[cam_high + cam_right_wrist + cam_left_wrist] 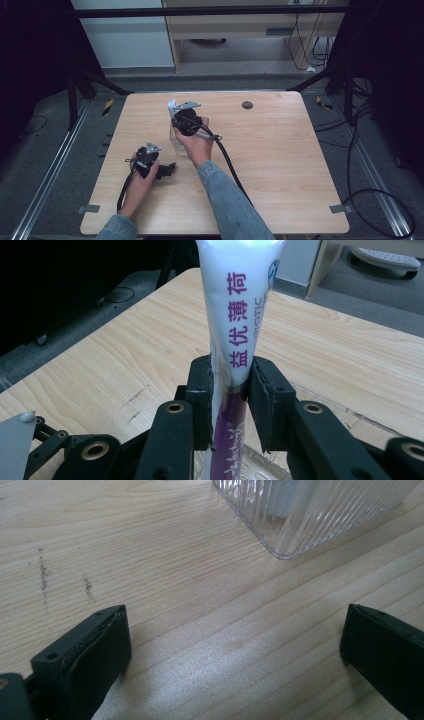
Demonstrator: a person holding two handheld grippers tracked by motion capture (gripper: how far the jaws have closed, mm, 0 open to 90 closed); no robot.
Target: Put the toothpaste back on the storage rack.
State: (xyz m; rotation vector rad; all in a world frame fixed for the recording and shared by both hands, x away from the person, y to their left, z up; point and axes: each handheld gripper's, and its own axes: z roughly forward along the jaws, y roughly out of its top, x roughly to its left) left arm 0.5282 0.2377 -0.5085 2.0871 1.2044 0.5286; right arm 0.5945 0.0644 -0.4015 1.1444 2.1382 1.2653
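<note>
At the centre of the right gripper view, a white plastic tube with purple Chinese characters and a purple lower part stood upright between the jaws of the right gripper. Both black pads lay against its sides, so the claw pinched the tube about where white gave way to purple. The tube widened toward the top of the frame, where it caught bright light, and small grey Latin lettering ran along its right edge. Its lower end dropped into a clear ribbed plastic container at the bottom of that frame. In the high view the right gripper sat just left of the middle of the light wooden table, with the container as a pale glassy shape right below it. The left gripper rested lower and to the left in that view, near the container but apart from it. In the left gripper view its two black jaws were spread wide over bare wood, gripping nothing, and a rounded corner of the ribbed container filled the upper right of the frame.
</note>
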